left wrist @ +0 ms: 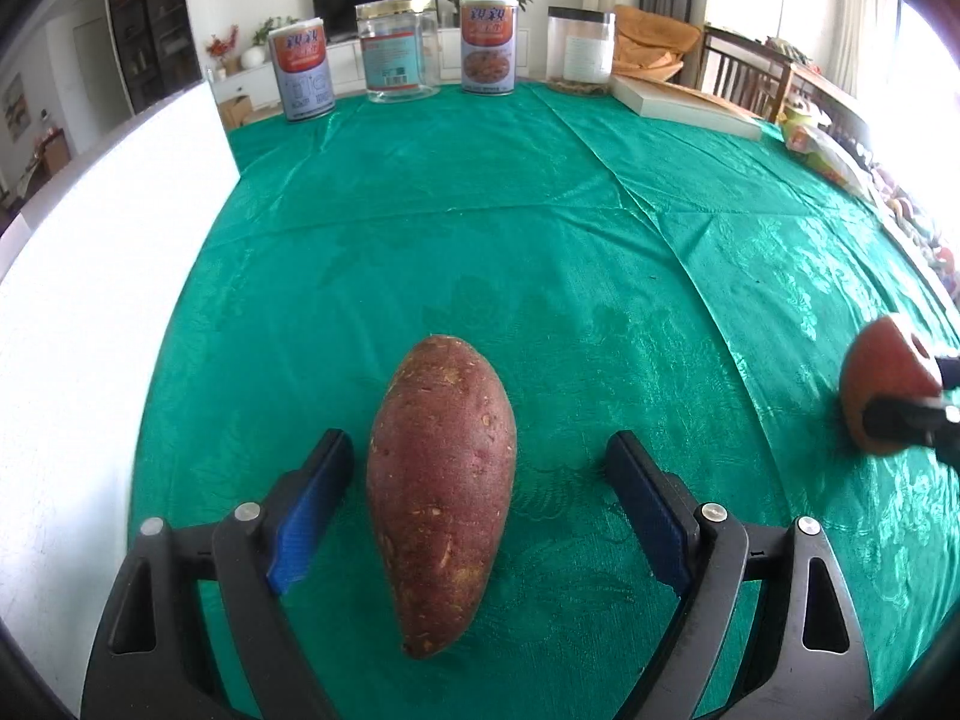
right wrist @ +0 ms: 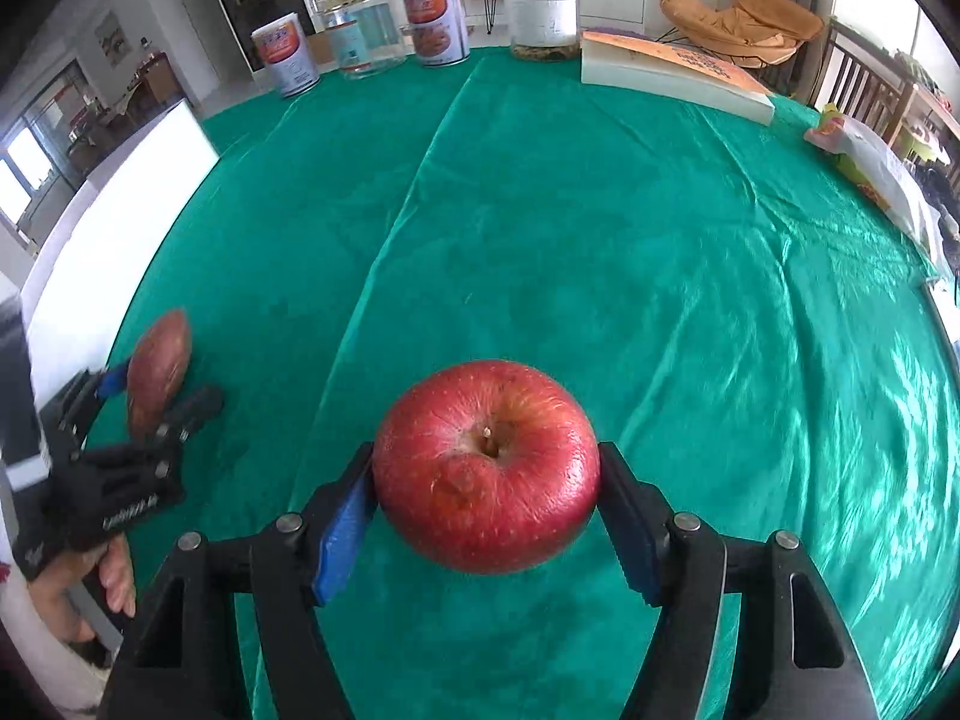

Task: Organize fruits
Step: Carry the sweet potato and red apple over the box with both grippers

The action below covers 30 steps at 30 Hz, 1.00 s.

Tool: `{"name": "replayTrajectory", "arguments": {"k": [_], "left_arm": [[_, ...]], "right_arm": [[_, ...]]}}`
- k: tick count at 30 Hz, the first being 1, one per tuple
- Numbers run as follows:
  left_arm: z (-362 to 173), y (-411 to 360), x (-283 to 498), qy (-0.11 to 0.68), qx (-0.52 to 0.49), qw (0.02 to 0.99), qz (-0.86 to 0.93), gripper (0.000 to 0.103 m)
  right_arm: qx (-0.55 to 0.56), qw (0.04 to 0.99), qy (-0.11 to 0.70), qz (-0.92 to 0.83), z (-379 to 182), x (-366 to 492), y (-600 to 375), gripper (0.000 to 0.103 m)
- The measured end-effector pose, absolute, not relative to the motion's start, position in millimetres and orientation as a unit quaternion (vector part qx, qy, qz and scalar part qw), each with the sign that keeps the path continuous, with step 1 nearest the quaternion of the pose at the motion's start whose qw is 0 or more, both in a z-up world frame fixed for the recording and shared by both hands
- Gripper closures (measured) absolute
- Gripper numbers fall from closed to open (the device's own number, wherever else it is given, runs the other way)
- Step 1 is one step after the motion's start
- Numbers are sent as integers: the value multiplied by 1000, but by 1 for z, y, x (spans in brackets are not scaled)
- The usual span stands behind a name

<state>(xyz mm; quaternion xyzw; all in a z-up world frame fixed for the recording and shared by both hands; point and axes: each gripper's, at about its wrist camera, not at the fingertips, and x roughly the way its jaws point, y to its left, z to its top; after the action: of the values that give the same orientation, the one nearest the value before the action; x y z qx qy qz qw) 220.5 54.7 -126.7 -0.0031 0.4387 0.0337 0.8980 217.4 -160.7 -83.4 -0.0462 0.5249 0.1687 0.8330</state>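
The red apple [right wrist: 487,489] is held tight by the right gripper [right wrist: 487,480], the left gripper [left wrist: 480,468] is kept wide around the sweet potato [left wrist: 441,492], and the round apple could be dropped if squeezed loosely.

Apple [left wrist: 882,384] cut off at edge; right tabletop [right wrist: 840,390] blurred.

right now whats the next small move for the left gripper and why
Probably close the left gripper on the sweet potato: it lies on the green cloth between the open jaws, neither pad touching it, while the right gripper already grips the apple.
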Motion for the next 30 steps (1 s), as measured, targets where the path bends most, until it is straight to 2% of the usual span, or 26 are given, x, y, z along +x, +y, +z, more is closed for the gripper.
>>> {"name": "replayTrajectory", "arguments": {"k": [5, 7, 9, 13, 20, 25, 30], "left_arm": [[-127, 57, 220, 439, -11, 898, 26, 15], [-124, 61, 215, 449, -11, 894, 2, 15], [-121, 66, 202, 465, -18, 885, -16, 15], [-120, 70, 173, 477, -14, 878, -34, 15], [-117, 48, 173, 497, 37, 866, -52, 15], [-103, 63, 176, 501, 12, 865, -37, 15], [-90, 86, 175, 514, -30, 855, -61, 15]], "right_arm": [[-20, 853, 492, 172, -86, 187, -143, 32], [15, 856, 487, 175, -91, 185, -145, 18], [36, 858, 483, 169, -94, 179, -151, 15], [32, 853, 491, 176, -101, 168, -161, 15], [-5, 847, 497, 190, -83, 171, -156, 14], [-18, 846, 499, 187, -78, 180, -145, 13], [14, 843, 503, 190, -73, 185, -149, 13]]}}
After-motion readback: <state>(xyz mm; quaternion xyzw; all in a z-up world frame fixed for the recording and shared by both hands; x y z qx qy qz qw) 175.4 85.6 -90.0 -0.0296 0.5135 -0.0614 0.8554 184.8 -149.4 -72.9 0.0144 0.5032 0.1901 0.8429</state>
